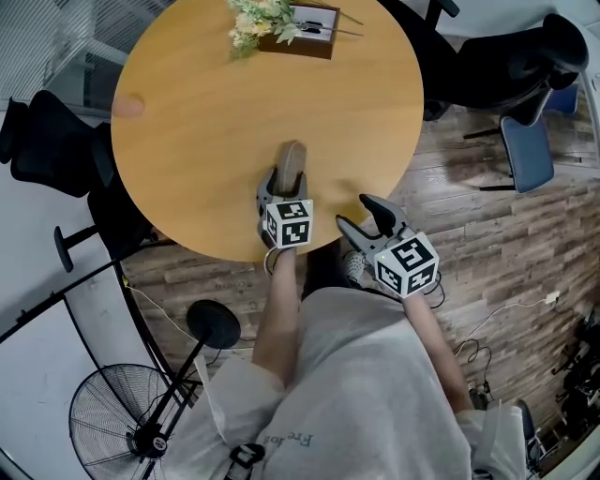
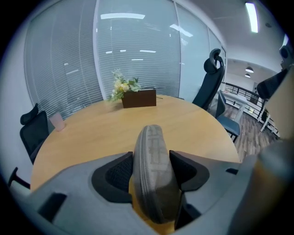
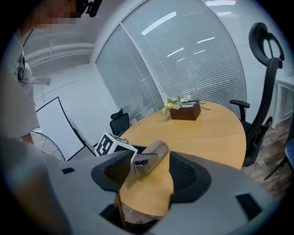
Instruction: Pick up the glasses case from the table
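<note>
The grey-brown glasses case (image 1: pixel 292 159) stands on its long edge on the round wooden table (image 1: pixel 187 141), near the front edge. My left gripper (image 1: pixel 285 190) reaches over that edge and straddles the case's near end. In the left gripper view the case (image 2: pixel 153 160) fills the gap and both dark pads touch its sides. My right gripper (image 1: pixel 367 223) hovers just off the table's front right edge, open and empty. In the right gripper view, the case (image 3: pixel 154 153) and the left gripper's marker cube (image 3: pixel 110 144) lie ahead between its jaws.
A dark wooden box (image 1: pixel 305 39) with pale flowers (image 1: pixel 255 19) sits at the table's far side, and a pink cup (image 1: pixel 128 106) at its left edge. Black office chairs (image 1: pixel 511 66) stand at the right and left, a blue chair (image 1: pixel 527 152) at the right. A floor fan (image 1: pixel 122 422) stands near left.
</note>
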`<state>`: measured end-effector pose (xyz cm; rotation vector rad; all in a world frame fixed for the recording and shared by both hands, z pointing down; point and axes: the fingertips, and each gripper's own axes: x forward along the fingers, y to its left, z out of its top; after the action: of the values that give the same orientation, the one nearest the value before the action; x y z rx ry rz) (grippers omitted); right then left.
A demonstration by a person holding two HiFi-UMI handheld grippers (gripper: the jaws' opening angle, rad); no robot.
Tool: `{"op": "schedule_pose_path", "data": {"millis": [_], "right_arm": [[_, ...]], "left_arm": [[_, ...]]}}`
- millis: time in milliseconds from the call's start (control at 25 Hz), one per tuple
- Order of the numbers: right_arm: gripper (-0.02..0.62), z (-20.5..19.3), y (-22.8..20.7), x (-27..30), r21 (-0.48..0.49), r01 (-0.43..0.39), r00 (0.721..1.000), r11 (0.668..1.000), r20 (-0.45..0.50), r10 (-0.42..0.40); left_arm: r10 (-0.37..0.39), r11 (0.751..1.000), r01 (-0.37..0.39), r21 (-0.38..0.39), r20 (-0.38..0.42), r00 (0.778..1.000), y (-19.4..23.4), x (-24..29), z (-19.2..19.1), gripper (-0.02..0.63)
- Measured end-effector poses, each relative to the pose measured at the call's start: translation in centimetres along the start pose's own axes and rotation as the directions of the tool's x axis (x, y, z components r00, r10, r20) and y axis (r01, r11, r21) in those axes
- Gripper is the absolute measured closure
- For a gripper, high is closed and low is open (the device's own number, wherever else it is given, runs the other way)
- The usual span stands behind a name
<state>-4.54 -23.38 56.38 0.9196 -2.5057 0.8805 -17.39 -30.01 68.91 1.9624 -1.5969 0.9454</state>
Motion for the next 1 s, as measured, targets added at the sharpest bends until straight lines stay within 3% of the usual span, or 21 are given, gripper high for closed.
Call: {"op": "schedule_pose_path", "data": {"millis": [280, 560, 1000], "right_arm": [[0.351, -0.5, -0.3, -0.4, 0.006, 0.010, 1.000, 1.000, -0.006, -0.010], [0.351, -0.8, -0.5, -1.1, 0.014, 0.024, 1.000, 1.000, 0.002, -0.024], [0.351, -1.5, -0.5, -3.0, 0.019, 0.044, 0.999, 0.999, 0.027, -0.045]], "left_arm": [[-0.065, 0.993, 0.067, -0.092, 0.028, 0.998, -0.1, 0.0, 0.0, 0.368], [-0.129, 0.968, 0.139, -0.207, 0.059, 0.990, -0.5, 0.0, 0.3, 0.374], [-0.161, 0.959, 0.183, -0.215, 0.115, 0.980, -2.1, -1.6, 1.4, 0.376]]}}
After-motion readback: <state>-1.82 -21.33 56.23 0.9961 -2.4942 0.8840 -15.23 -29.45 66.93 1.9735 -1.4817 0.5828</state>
